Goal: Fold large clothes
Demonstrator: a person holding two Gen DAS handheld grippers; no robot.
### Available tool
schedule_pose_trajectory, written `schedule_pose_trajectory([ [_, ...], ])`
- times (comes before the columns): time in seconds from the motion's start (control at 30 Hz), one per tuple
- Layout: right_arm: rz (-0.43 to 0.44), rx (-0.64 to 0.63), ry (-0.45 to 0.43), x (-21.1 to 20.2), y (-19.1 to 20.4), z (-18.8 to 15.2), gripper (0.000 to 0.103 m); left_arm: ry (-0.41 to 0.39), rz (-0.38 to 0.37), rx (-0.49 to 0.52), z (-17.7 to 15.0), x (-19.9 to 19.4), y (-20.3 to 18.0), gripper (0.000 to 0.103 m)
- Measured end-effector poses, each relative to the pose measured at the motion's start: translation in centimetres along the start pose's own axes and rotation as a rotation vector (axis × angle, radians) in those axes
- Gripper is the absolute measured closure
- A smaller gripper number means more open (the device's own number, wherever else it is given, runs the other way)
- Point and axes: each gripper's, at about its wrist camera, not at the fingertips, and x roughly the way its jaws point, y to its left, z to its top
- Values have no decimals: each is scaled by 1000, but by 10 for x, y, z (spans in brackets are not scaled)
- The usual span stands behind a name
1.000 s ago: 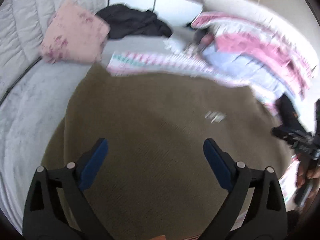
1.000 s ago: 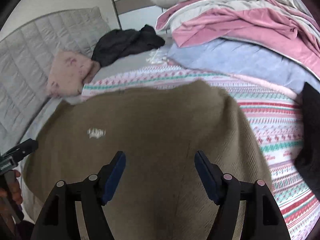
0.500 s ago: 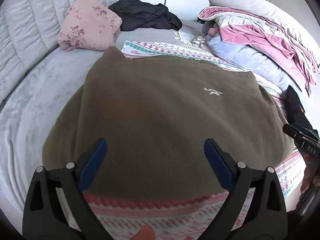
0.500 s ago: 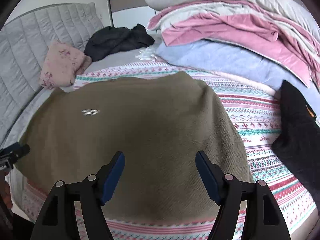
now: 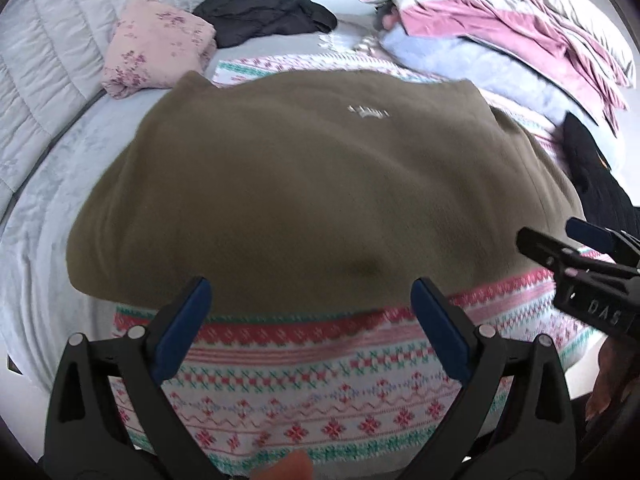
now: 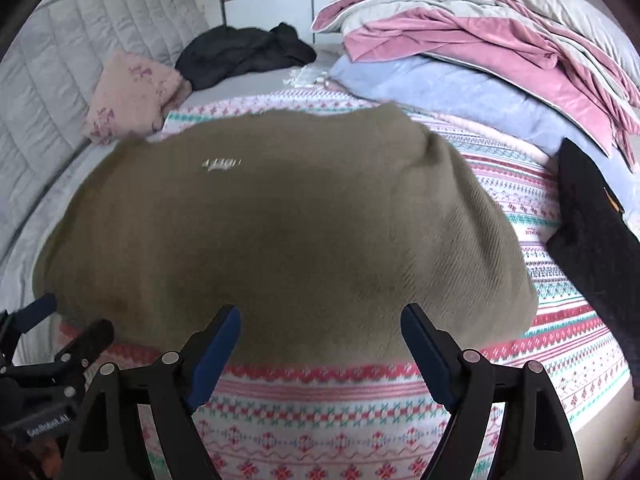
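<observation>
Two risks stand out, as I judge it: the olive-brown sweater (image 5: 320,184) lies on a loose patterned blanket (image 5: 320,376), so a grab at its near hem could catch the blanket along with the knit and drag both; and the thick, soft fabric could slip from a shallow pinch, leaving the fold crooked. The left gripper (image 5: 312,304) has its jaws wide apart and empty, hovering just short of the sweater's near edge, blue pads framing the hem. The right gripper (image 6: 320,332) is likewise spread and holding nothing, poised at the same near edge further along. The sweater is spread flat across the bed, small white logo (image 6: 221,164) facing up, ahead of both tools. A black garment (image 6: 592,224) lies near its right side, apart from it, and could get in the way.
</observation>
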Motion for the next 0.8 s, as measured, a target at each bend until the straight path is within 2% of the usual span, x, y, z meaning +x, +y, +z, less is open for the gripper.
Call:
schedule_pose_trajectory([
  [0.3, 6, -31, 24, 1, 6, -16, 19, 5, -2, 13, -7, -1, -8, 4],
  [0.8, 13, -22, 37, 4, 1, -19, 19, 23, -11, 5, -7, 3, -9, 4],
])
